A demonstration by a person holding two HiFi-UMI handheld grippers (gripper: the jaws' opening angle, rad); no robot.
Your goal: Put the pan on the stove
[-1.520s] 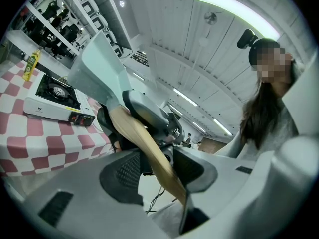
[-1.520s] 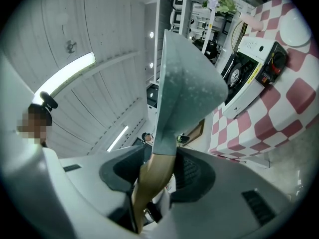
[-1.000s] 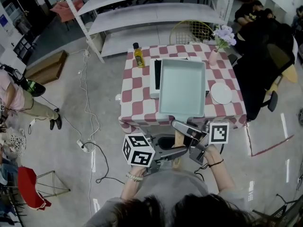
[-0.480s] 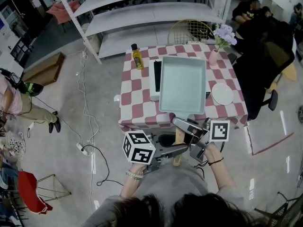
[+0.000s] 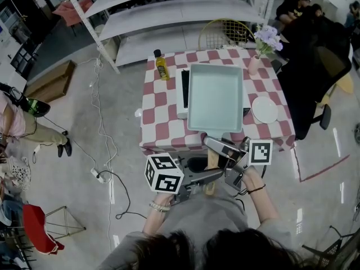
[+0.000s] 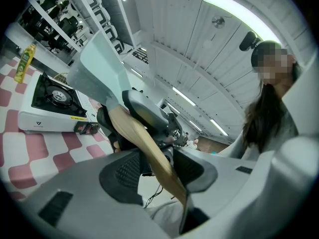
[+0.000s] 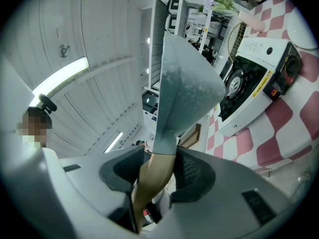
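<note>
A pale teal rectangular pan (image 5: 215, 97) hangs over the red-checked table (image 5: 160, 114), covering most of the white gas stove (image 5: 182, 94). Its wooden handle (image 5: 212, 162) points back toward me. My left gripper (image 5: 211, 176) is shut on the handle's near end. Just behind the pan body, my right gripper (image 5: 217, 148) is shut on the same handle. In the left gripper view the handle (image 6: 149, 148) runs slantwise between the pads of that gripper (image 6: 157, 166), with the stove (image 6: 50, 101) beyond. The right gripper view shows its gripper (image 7: 157, 171) on the handle (image 7: 154, 178), the pan (image 7: 187, 88) tilted above the stove (image 7: 254, 78).
An oil bottle (image 5: 161, 65) stands at the table's far left corner, a vase of flowers (image 5: 256, 63) at the far right, a white plate (image 5: 264, 109) right of the stove. Shelving (image 5: 169, 16) rises behind. Cables cross the floor on the left (image 5: 104, 122).
The pan and both grippers have edged slightly away from me over the stove. Both grips on the handle are unchanged.
</note>
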